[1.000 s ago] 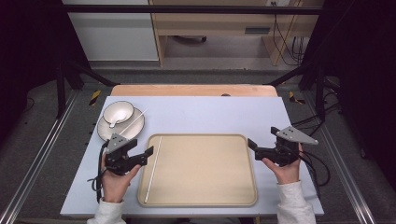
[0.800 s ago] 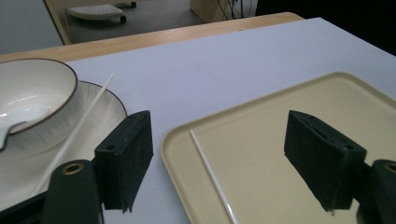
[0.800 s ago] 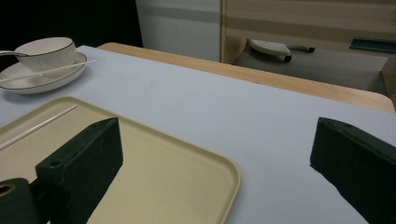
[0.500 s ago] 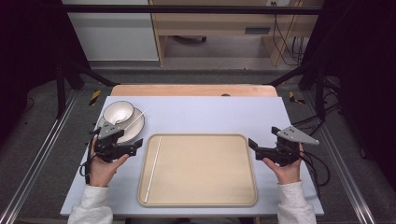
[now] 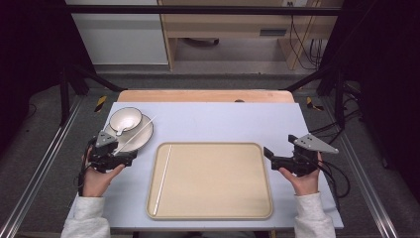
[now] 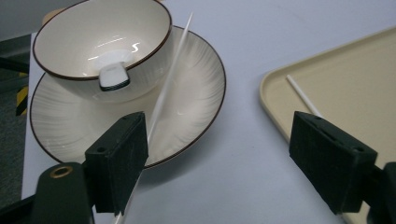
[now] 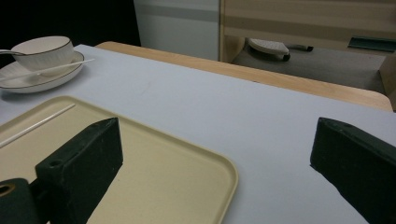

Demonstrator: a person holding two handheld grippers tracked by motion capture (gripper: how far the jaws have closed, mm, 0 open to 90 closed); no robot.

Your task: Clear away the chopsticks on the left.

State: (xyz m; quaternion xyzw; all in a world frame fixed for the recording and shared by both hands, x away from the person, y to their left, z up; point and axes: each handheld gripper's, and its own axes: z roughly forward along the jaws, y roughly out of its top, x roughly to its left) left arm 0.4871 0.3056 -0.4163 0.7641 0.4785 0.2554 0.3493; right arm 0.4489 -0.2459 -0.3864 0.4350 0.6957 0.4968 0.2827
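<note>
- Our left gripper (image 5: pixel 130 157) is released, its jaws having just been opening, nothing between the pads.
- The chopstick (image 6: pixel 168 79) on the plate (image 6: pixel 196 107) lies just ahead, beside one jaw, its long axis running away from the claw.
- The right gripper (image 5: pixel 270 154), also released, is well apart.

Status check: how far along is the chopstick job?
Looks done: one chopstick lies in the tray. In hand: the left tool, whose jaws have just been opening, hangs at the plate with the second chopstick beside one pad, not pinched. Left: probably gripping that stick and laying it by the first. The right tool rests open and empty beside the tray.
</note>
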